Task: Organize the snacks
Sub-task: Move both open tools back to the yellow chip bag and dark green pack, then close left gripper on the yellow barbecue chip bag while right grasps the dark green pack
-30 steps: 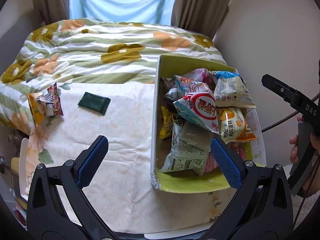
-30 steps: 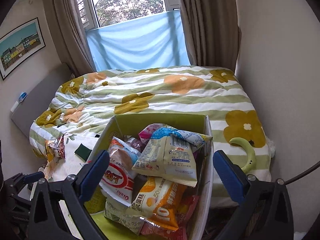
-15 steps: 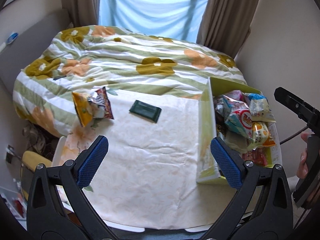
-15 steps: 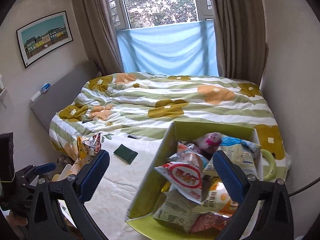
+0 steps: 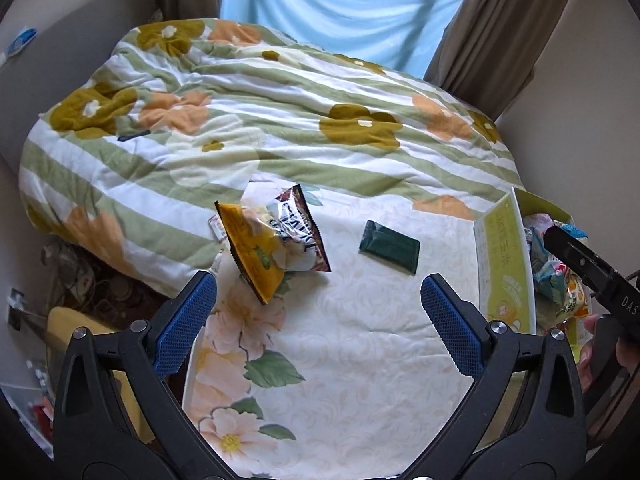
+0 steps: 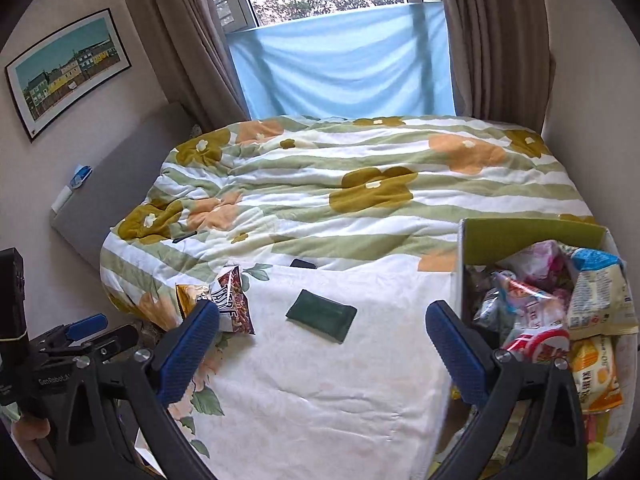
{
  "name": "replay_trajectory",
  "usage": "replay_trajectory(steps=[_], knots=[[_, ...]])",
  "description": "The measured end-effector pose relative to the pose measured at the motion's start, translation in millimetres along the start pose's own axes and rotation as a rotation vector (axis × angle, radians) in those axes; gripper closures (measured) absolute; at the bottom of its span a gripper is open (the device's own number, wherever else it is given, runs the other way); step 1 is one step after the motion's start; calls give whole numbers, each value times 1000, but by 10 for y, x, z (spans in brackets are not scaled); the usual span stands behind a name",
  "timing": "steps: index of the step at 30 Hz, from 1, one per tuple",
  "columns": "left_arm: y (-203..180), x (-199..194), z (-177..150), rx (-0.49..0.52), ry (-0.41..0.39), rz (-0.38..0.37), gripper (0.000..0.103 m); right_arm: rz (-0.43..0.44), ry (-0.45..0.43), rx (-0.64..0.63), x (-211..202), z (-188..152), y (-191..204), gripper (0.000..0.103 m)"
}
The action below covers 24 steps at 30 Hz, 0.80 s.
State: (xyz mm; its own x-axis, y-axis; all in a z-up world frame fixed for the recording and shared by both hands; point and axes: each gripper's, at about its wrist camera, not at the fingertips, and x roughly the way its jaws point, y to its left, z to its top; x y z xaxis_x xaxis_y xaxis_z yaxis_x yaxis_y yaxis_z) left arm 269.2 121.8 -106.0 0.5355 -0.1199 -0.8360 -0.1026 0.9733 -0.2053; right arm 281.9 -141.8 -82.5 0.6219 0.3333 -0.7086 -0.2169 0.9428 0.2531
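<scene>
A yellow-green cardboard box (image 6: pixel 532 236) full of snack bags (image 6: pixel 600 300) stands at the right of the white cloth; it also shows in the left wrist view (image 5: pixel 504 264). A yellow snack bag (image 5: pixel 252 252) and a brown one (image 5: pixel 304 236) lie together at the cloth's left edge. A dark green packet (image 5: pixel 389 246) lies between them and the box, also seen in the right wrist view (image 6: pixel 321 315). My left gripper (image 5: pixel 318 320) is open and empty, short of the loose bags. My right gripper (image 6: pixel 322 344) is open and empty, near the green packet.
The white floral cloth (image 5: pixel 352 360) covers a table beside a bed with a flowered quilt (image 5: pixel 260 120). A wall (image 5: pixel 580 128) rises right of the box. A small dark item (image 6: pixel 303 263) lies at the quilt's edge. Clutter sits on the floor at left (image 5: pixel 92 280).
Both grippers have swung left, away from the box and toward the loose bags and green packet. The box has shifted to the right edge of both views. Both stay open.
</scene>
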Motion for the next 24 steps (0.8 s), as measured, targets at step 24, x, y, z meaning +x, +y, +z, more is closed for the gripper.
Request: replay_trajectory(steps=[24], knots=[[764,1895,385,-13,265,-114,1,-221,219,205,1957,-290,247,0]])
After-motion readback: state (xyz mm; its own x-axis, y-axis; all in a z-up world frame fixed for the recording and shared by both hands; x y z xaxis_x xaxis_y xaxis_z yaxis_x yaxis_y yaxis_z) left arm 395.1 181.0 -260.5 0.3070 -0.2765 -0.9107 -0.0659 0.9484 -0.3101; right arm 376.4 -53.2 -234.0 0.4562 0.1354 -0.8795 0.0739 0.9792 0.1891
